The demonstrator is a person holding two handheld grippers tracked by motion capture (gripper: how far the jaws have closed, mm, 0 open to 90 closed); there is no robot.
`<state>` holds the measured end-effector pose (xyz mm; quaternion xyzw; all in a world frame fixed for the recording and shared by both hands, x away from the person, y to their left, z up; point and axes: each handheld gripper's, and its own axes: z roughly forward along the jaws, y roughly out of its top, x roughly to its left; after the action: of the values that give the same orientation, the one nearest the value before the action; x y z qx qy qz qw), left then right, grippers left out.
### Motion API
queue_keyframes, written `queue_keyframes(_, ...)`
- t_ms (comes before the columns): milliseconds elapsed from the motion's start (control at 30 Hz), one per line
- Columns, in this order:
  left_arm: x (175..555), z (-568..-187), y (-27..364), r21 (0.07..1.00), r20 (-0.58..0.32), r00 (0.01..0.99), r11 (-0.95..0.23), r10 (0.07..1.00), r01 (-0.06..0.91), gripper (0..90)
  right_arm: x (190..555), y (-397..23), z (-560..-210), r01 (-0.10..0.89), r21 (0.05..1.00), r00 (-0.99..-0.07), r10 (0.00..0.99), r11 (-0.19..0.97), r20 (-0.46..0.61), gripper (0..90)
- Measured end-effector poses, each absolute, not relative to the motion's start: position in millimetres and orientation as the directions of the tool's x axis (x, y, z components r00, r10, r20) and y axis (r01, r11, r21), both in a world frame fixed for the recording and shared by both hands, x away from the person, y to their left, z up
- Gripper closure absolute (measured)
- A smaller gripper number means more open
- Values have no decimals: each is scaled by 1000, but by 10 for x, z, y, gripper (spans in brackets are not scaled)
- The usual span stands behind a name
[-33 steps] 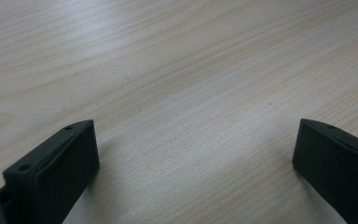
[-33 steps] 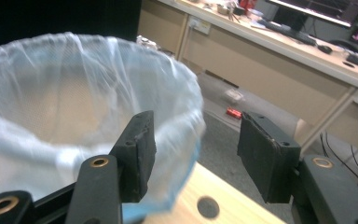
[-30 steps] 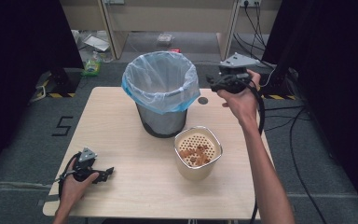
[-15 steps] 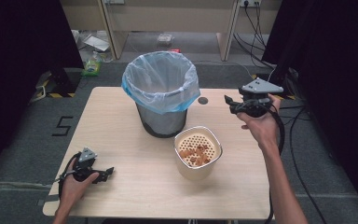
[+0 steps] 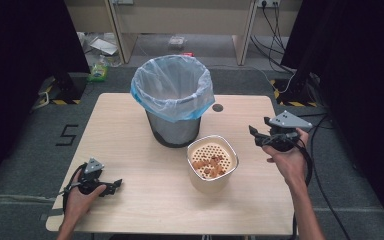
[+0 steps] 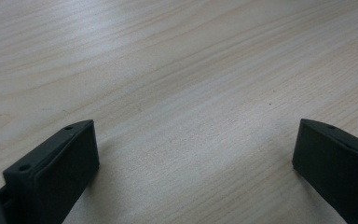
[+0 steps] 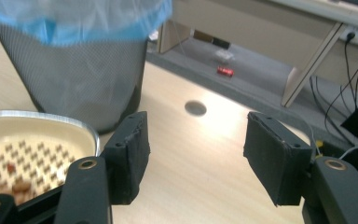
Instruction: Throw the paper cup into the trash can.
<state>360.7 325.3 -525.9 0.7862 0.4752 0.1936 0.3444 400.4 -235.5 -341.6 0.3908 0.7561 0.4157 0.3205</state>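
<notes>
While a person's left hand [image 5: 77, 192] rests at the near left corner of the pale wooden table [image 5: 130, 150], the black left gripper [image 5: 114, 185] it holds lies low on the boards, its jaws standing wide apart with nothing but bare wood grain between them in the left gripper view. Toward the near middle of the table sits a cream-coloured, round-cornered container with a metal rim and a perforated insert [image 5: 212, 162], holding a small heap of orange-brown pieces [image 5: 209, 165]. To its right, the right hand [image 5: 289, 162] holds the black right gripper [image 5: 253, 135], topped with a grey three-cornered plate, above the table's right side and pointed leftward; its padded jaws are also spread, gripping nothing, and from the right gripper view they frame bare tabletop just beside the container [image 7: 32, 144]. Farther back, just behind the container, stands a grey mesh waste bin lined with a light blue plastic bag [image 5: 172, 105]. A small dark round hole [image 5: 217, 107] marks the table near the bin's right. Beyond the table's far edge, cables [image 5: 270, 20] and scattered litter [image 5: 100, 70] lie on the grey floor [image 5: 30, 140].
</notes>
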Motion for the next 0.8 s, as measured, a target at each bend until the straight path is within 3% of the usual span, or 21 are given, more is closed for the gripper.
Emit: queue_keyframes(800, 3607, -5260, 3253, 726, -23, 473, -310, 881, 613, 0, 3680, -2616, -4564, 498, 819, -429, 902, 284, -51, 378)
